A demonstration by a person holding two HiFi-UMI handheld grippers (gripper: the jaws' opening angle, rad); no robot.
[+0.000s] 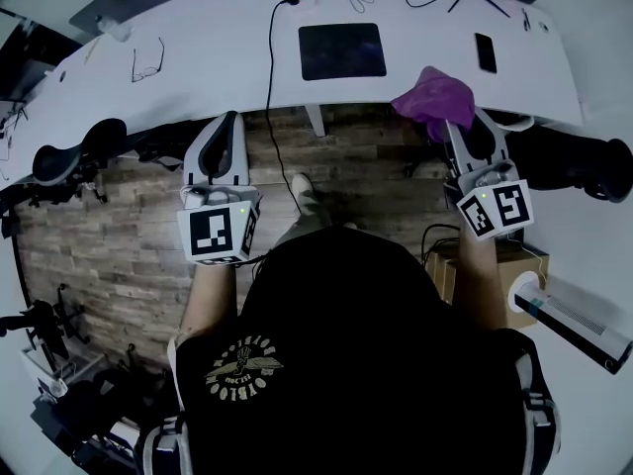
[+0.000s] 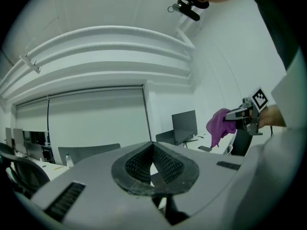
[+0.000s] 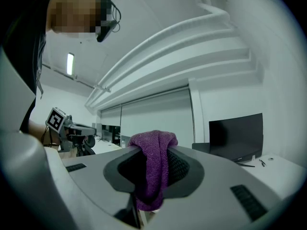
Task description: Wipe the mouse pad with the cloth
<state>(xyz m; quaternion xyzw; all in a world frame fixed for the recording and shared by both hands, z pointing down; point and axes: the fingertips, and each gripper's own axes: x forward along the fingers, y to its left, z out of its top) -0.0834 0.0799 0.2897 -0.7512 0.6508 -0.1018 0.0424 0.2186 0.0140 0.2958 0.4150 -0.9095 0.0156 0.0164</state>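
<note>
Right gripper (image 1: 453, 132) pinches the cloth (image 1: 433, 95) over the tabletop's (image 1: 198, 62) near edge; left gripper (image 1: 226, 125) closed, empty. Best lay it flat across the mouse pad (image 1: 342, 50).

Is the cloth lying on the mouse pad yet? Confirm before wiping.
No: the cloth hangs clamped in the right gripper, apart from the mouse pad.

White curved desk (image 1: 213, 62) across top of frame.
On it: dark mouse pad (image 1: 341, 50) centre, phone (image 1: 486, 52) right, glasses (image 1: 148, 64) left, black cable (image 1: 269, 57) crossing the front edge.
</note>
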